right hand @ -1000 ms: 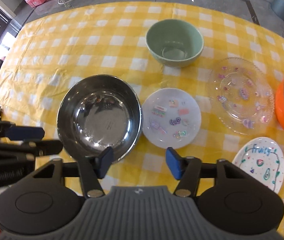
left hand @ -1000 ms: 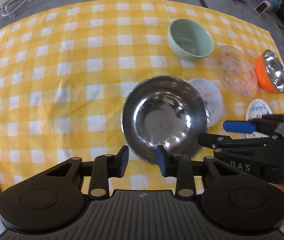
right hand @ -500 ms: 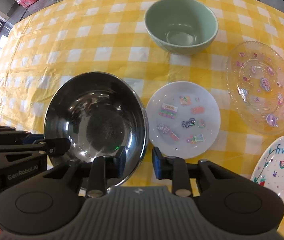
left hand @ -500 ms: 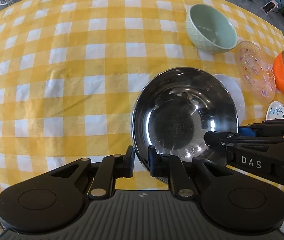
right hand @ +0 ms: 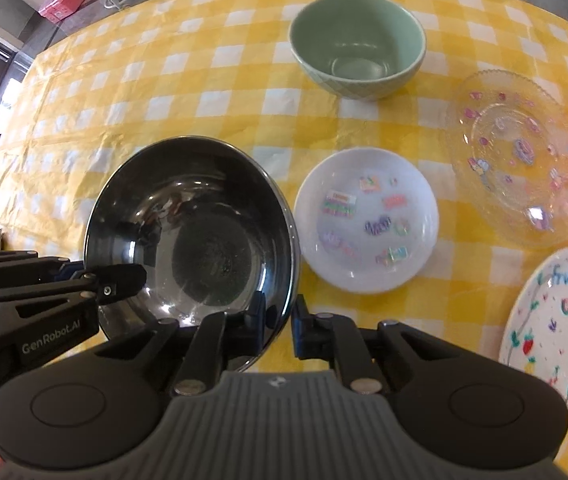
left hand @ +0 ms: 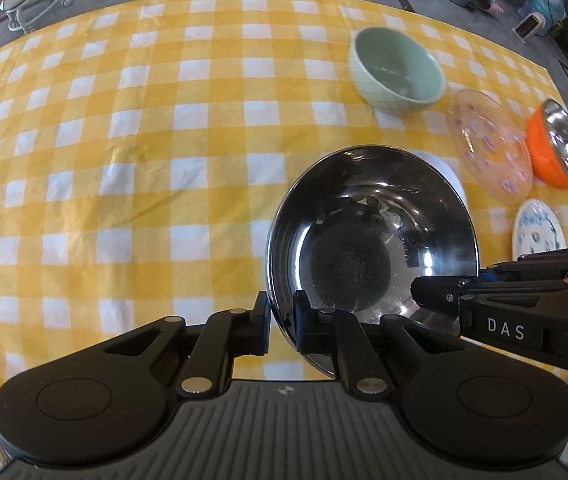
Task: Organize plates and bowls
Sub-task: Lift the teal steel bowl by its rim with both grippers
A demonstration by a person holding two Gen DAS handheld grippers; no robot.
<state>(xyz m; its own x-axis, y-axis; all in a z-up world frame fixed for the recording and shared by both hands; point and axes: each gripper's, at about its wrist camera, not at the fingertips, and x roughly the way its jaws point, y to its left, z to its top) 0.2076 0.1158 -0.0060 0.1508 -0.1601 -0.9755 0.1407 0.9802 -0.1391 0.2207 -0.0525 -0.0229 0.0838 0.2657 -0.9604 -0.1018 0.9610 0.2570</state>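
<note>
Right, I've got both grippers closing on the steel bowl (left hand: pixel 371 232) rim: left gripper (left hand: pixel 281 322) at its left edge, right gripper (right hand: pixel 278 322) at its right.

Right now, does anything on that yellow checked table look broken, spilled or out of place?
Nothing looks broken or spilled. The one oddity: the steel bowl sits tilted, its rim pinched by the closing left gripper and right gripper. The green bowl and sticker plate lie flat.
</note>
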